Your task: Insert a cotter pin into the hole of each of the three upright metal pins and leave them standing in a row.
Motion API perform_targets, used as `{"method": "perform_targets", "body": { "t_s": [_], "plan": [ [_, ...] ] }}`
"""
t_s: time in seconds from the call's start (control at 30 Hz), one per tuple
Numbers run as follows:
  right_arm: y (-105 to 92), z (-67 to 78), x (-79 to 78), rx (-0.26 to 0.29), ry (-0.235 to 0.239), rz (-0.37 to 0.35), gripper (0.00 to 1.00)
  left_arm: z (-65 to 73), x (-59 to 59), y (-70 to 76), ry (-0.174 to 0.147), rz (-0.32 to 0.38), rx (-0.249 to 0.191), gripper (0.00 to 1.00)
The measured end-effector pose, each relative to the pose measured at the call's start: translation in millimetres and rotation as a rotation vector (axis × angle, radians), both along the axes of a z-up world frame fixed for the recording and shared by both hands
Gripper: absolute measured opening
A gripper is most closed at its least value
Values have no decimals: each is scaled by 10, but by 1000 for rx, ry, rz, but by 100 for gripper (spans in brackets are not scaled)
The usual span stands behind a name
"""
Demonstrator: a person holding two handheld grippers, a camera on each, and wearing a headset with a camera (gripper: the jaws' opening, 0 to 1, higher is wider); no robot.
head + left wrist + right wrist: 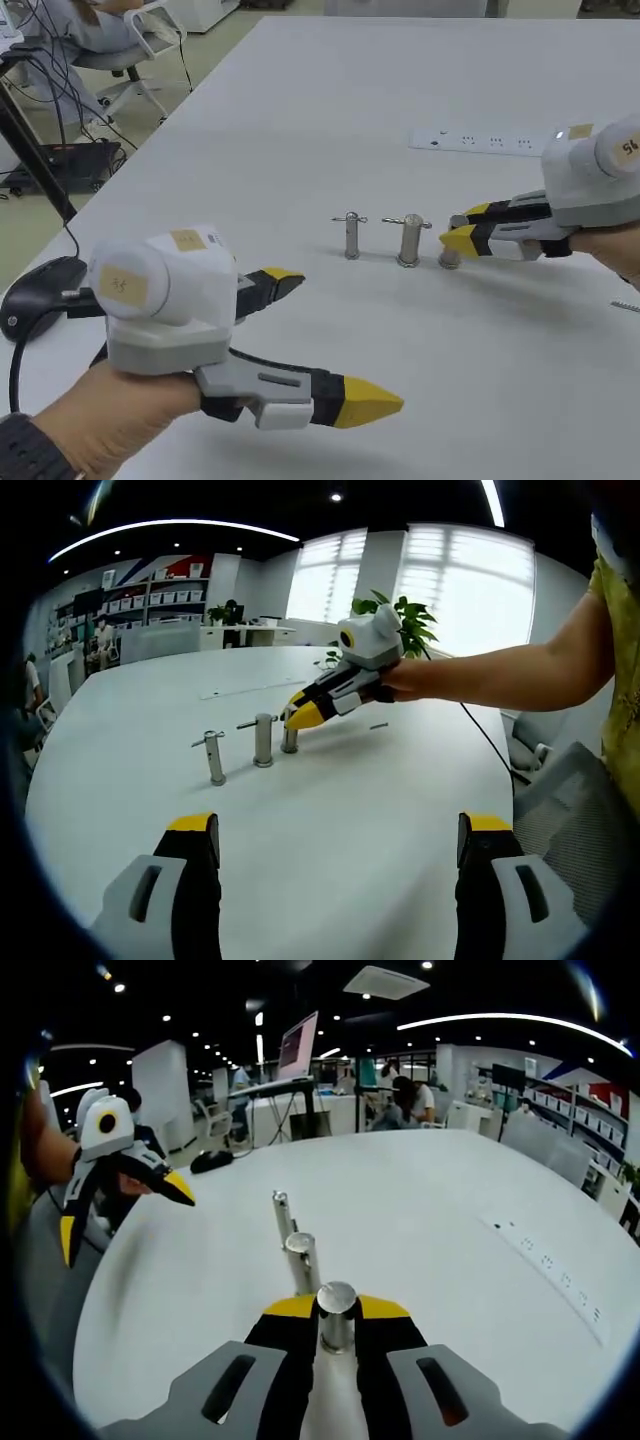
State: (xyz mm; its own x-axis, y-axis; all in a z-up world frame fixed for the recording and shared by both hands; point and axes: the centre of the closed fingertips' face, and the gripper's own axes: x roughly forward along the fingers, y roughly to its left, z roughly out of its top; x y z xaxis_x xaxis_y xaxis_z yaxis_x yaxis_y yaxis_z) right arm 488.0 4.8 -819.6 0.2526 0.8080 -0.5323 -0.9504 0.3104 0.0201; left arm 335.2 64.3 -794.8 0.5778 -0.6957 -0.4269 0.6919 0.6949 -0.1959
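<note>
Three upright metal pins stand in a row on the white table (300, 120). The left pin (351, 236) and the middle pin (409, 240) each carry a cotter pin crosswise near the top. My right gripper (458, 232) is shut on the right pin (450, 258), whose bare round top (336, 1298) shows between the yellow-tipped jaws of that gripper (336, 1322). My left gripper (335, 340) is held open and empty, nearer to me and left of the row, and the open left gripper (338, 825) faces the pins (263, 740). A loose cotter pin (625, 307) lies on the table beyond my right hand.
A white power strip (480, 142) lies flat on the table behind the row. A black mouse with its cable (35, 295) sits at the table's left edge. Chairs and a person are off the far left corner.
</note>
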Motion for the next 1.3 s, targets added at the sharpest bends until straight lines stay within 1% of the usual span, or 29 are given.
{"method": "perform_targets", "body": {
  "t_s": [0.27,0.3,0.47,0.57,0.6,0.63,0.7,0.8,0.87,0.97,1.03,1.17,1.23,1.3],
  "plan": [
    [-8,-8,42,3,-11,-34,13,-1,10,8,0,2,0,99],
    [-6,-7,33,6,-1,-36,12,-5,10,15,0,1,4,99],
    [-29,-1,-1,7,14,-54,12,4,12,28,-3,4,3,98],
    [-52,29,-41,7,9,-66,11,12,12,33,-5,5,2,98],
    [-55,61,-63,15,0,-69,11,17,12,34,-6,5,0,98],
    [-55,83,-79,19,1,-72,11,22,12,32,-7,5,-2,98],
    [-54,130,-142,9,-6,-81,11,32,14,30,-10,4,1,98],
    [-31,219,-331,10,-23,-67,11,63,17,24,-18,1,2,97],
    [-19,234,-427,-1,-34,-65,11,94,15,24,-27,-1,4,97],
    [14,251,-635,-10,-41,-62,11,145,9,36,-40,-3,9,97],
    [29,266,-735,-12,-44,-77,11,192,-1,48,-51,-4,11,97],
    [34,288,-880,-20,-49,-117,11,256,-40,58,-66,-8,15,96],
    [20,294,-904,-6,-37,-151,11,278,-56,62,-73,-12,16,96],
    [29,300,-965,-10,-39,-158,11,302,-81,49,-80,-16,15,96]
  ]
}}
